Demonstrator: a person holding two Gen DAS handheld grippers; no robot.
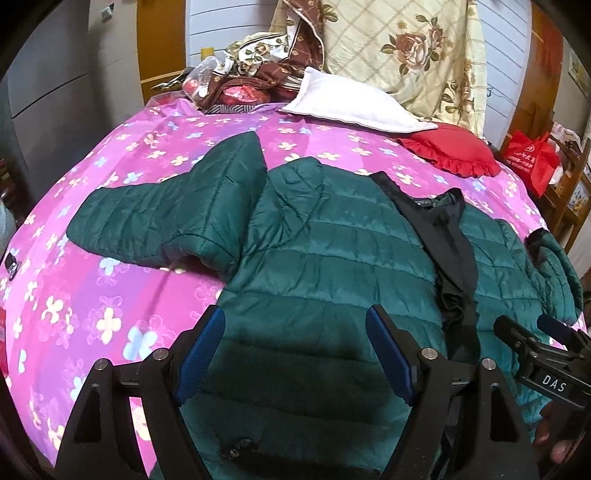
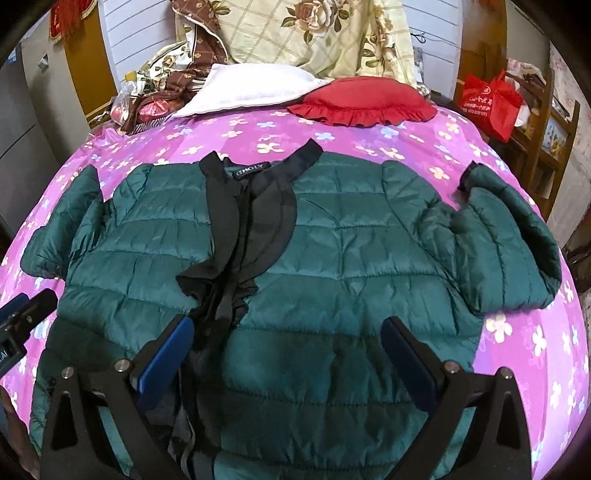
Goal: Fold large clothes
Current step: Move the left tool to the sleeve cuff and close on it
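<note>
Nearest the cameras, both claws hang over the lower half of a dark green quilted puffer jacket (image 2: 332,258). The left claw (image 1: 295,354) has its blue pads spread wide with nothing between them, above the jacket's left front panel. The right claw (image 2: 288,358) is equally wide and empty-handed, above the right panel with its left pad near the black placket (image 2: 236,236). Whether either pad actually touches the fabric is hard to judge through the fisheye.

The jacket lies front-up on a bed covered by a pink flowered sheet (image 2: 517,332), hem toward the cameras, collar away. The front stands open along the middle, showing black lining and a neck label (image 2: 250,170). The left sleeve (image 1: 166,214) angles out and up across the sheet; the right sleeve (image 2: 509,236) is bent back on itself, its cuff pointing toward the collar.

Beyond the collar sit a red ruffled cushion (image 2: 362,99), a white pillow (image 2: 251,88) and a heap of floral quilts (image 2: 314,33) against the wall.

The risks, as I judge them: the shell looks slick and puffy, so a shallow pinch could slide off or catch only the top layer, leaving the back panel behind. The loose placket may bunch if a fold is begun before it is closed flat, and the crooked right sleeve could make a lopsided bundle.
</note>
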